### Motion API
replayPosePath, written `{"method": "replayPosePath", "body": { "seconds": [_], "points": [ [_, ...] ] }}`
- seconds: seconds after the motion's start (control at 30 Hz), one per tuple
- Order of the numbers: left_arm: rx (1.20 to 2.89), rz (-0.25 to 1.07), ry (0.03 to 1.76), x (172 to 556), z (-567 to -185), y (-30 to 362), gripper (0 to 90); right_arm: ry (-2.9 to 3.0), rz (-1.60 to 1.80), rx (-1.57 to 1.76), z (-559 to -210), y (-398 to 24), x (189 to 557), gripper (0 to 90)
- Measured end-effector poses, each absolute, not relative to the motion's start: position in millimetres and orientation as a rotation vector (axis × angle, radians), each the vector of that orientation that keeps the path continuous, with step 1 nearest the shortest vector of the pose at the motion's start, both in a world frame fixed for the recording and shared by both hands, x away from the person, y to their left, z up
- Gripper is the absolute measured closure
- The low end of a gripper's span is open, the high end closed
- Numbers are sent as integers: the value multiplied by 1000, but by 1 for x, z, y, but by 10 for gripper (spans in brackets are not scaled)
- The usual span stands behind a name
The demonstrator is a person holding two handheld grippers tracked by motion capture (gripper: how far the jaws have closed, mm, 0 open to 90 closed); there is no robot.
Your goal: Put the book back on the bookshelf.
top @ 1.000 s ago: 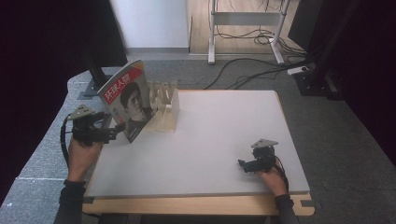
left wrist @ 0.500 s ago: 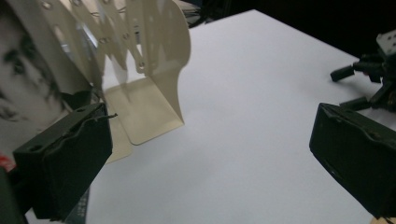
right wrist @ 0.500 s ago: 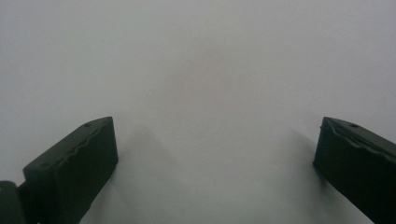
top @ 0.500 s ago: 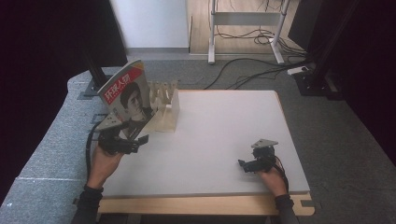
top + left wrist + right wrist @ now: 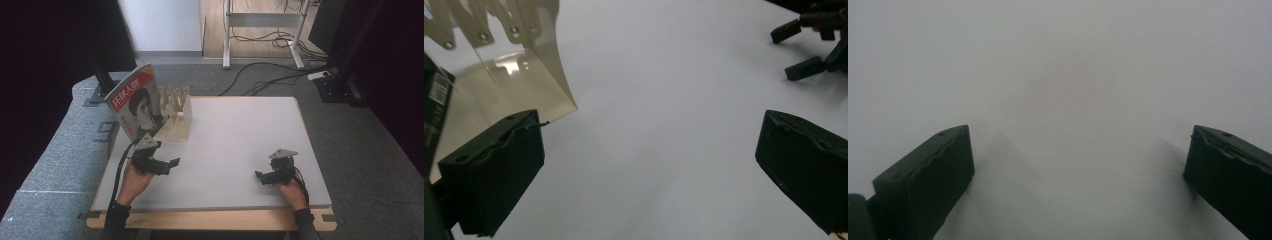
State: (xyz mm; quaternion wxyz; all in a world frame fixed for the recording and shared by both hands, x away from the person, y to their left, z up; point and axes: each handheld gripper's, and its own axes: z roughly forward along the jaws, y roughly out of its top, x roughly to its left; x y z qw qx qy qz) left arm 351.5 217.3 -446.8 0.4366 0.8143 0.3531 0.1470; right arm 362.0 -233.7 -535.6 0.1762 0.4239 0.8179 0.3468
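Note:
A magazine (image 5: 134, 102) with a red-topped cover and a portrait stands upright in a pale slotted rack (image 5: 178, 114) at the table's back left corner. My left gripper (image 5: 171, 166) hovers just in front of that rack, open, with nothing between its jaws. In the left gripper view its jaws (image 5: 649, 165) stand wide apart over bare white table, with the rack's base (image 5: 519, 75) ahead to the left and the magazine's edge (image 5: 433, 95) at the far left. My right gripper (image 5: 260, 178) rests near the front right, open and empty (image 5: 1078, 170).
The white table top (image 5: 240, 130) spreads between the two grippers. My right gripper (image 5: 809, 45) shows far off in the left gripper view. Beyond the table lie grey carpet, cables (image 5: 260, 75) and a desk frame (image 5: 260, 30).
My left gripper has left the magazine's left side and swung right and nearer, onto the table in front of the rack. The right gripper has stayed put.

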Motion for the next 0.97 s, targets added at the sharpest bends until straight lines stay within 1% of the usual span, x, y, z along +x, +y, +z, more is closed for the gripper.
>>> {"method": "replayPosePath", "body": {
  "seconds": [0.17,0.33,0.37,0.6,0.8,0.97],
  "points": [
    [2058,366,898,354,-468,213,0,2316,981,1199,-536,-234,362,0],
    [2066,321,937,357,-490,213,0,2315,981,1199,-536,-234,362,0],
    [2084,316,946,358,-499,213,0,2315,982,1201,-536,-234,362,0],
    [2164,288,968,360,-524,207,0,2314,982,1202,-536,-234,362,0],
    [2248,346,974,359,-528,198,0,2313,981,1202,-536,-234,361,0],
    [2251,350,972,359,-528,198,0,2313,984,1202,-536,-234,361,0]
  ]
}}
